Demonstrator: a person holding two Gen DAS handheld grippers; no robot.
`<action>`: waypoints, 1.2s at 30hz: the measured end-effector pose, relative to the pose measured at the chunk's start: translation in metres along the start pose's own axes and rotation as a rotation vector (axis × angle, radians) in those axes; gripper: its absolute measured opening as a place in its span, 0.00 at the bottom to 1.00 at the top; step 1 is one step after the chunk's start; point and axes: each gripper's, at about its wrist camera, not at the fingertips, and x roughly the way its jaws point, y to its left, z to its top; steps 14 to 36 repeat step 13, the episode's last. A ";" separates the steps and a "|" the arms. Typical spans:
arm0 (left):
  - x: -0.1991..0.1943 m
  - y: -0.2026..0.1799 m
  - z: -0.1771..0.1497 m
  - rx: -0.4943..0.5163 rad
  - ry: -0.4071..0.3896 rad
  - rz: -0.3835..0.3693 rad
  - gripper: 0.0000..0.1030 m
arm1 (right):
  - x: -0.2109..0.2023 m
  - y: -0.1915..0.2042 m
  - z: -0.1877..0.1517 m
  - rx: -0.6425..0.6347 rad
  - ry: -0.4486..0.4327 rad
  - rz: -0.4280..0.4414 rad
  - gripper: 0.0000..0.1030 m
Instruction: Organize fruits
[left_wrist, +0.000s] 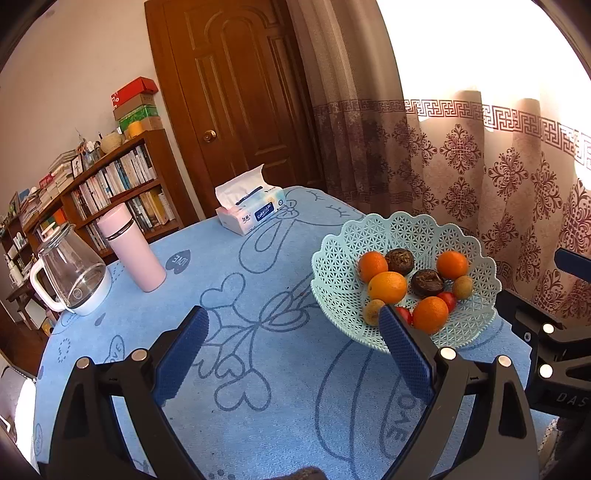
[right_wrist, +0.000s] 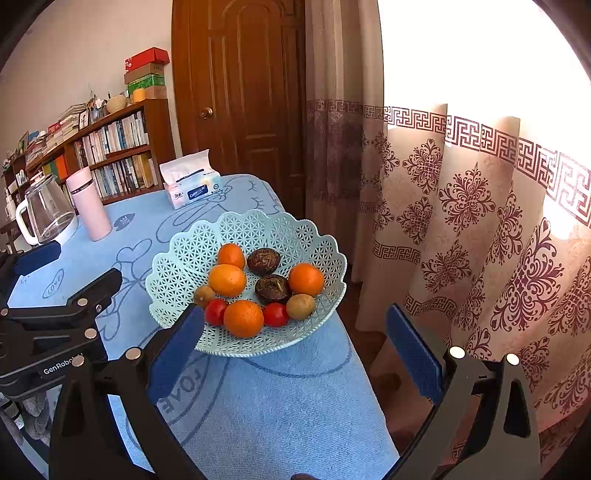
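A pale green lattice basket stands near the table's right edge. It holds several oranges, two dark brown round fruits, two red tomatoes and brownish small fruits. My left gripper is open and empty above the blue cloth, left of the basket. My right gripper is open and empty just in front of the basket. The left gripper also shows in the right wrist view.
A glass kettle, a pink bottle and a tissue pack stand at the far side of the blue-clothed table. A bookshelf, door and curtain lie beyond. The table edge drops off right of the basket.
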 end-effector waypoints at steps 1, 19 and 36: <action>0.000 0.000 0.000 0.000 -0.001 0.000 0.90 | 0.000 0.001 -0.001 -0.001 0.001 0.001 0.97; 0.001 0.014 -0.003 -0.048 0.037 0.002 0.90 | 0.003 0.010 -0.006 -0.009 0.015 0.016 0.97; 0.001 0.014 -0.003 -0.048 0.037 0.002 0.90 | 0.003 0.010 -0.006 -0.009 0.015 0.016 0.97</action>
